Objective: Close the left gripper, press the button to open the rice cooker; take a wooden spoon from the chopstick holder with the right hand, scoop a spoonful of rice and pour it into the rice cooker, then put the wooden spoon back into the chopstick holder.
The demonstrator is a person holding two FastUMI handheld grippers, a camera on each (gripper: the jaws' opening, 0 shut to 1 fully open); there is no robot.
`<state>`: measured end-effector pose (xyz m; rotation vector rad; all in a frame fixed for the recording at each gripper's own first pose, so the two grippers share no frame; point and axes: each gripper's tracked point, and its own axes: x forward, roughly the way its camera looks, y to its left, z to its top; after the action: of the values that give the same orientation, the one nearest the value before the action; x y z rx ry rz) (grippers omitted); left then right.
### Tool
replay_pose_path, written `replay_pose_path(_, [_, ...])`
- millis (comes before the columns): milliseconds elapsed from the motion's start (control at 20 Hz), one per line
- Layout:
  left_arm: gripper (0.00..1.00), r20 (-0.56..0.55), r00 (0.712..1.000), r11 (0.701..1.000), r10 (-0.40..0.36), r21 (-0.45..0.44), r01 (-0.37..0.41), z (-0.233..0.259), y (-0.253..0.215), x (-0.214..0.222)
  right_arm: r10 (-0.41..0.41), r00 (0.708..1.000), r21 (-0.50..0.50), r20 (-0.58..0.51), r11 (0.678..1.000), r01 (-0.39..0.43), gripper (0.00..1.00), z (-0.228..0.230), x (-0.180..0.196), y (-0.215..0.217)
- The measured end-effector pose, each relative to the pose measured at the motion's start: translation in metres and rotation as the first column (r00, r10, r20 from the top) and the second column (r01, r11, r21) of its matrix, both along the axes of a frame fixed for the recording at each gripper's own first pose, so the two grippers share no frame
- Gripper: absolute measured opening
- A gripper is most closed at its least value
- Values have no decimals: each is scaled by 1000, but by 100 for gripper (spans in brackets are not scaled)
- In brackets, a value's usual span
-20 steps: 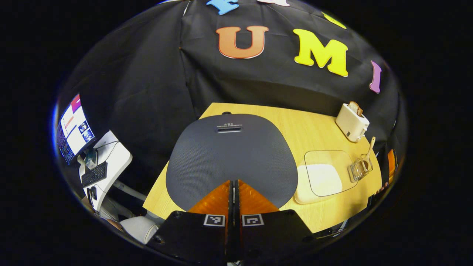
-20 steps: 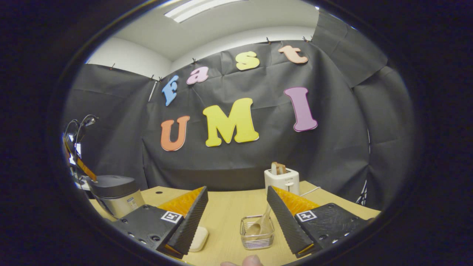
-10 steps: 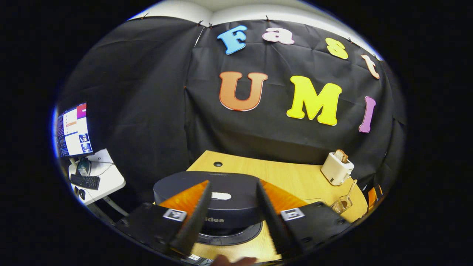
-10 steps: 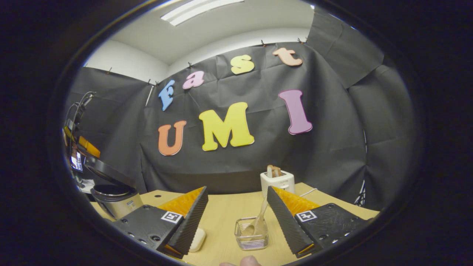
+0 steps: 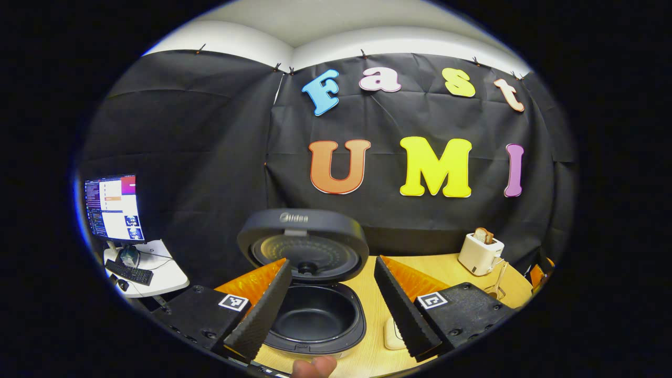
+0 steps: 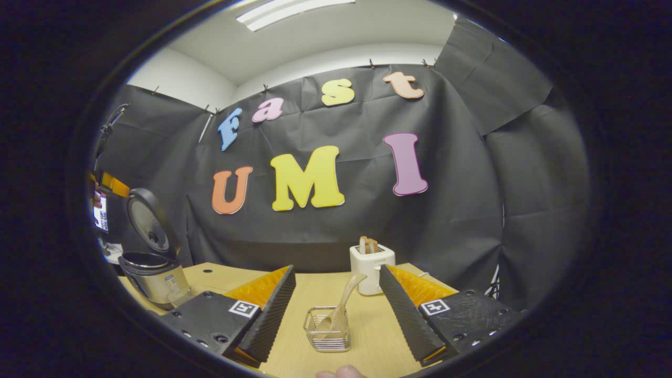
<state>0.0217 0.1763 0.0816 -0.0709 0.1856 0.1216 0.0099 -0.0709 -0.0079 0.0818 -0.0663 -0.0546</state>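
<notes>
Two grippers, both with fingers spread and holding nothing. Left gripper (image 5: 329,310) hung above the rice cooker (image 5: 314,318), lid (image 5: 303,245) standing open, inner pot bare. Right gripper (image 6: 336,308) faced the chopstick holder (image 6: 327,329) on the table (image 6: 378,336), near a toaster (image 6: 371,262). Wooden spoon (image 6: 340,308): bowl down in the holder, handle leaning up and rightward. Judged light, rigid, smooth; best pinched on the upper handle, clear of the wire rim.
</notes>
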Motion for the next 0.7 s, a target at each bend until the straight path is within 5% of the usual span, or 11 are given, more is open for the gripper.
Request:
replay_pose_path(250, [100,38,999,996,30,82,-33,-14,2,-18,71,997,-14,-33,997,-71,95,-3,-7,13])
replay_pose_path(500, [100,71,998,992,1,124,-10,-34,-34,-32,28,998,-53,-59,998,-31,95,-7,-12,2])
replay_pose_path(700, [99,81,995,997,-66,44,62,-48,-71,-33,7,995,-71,-103,997,-14,95,-19,-9,-5])
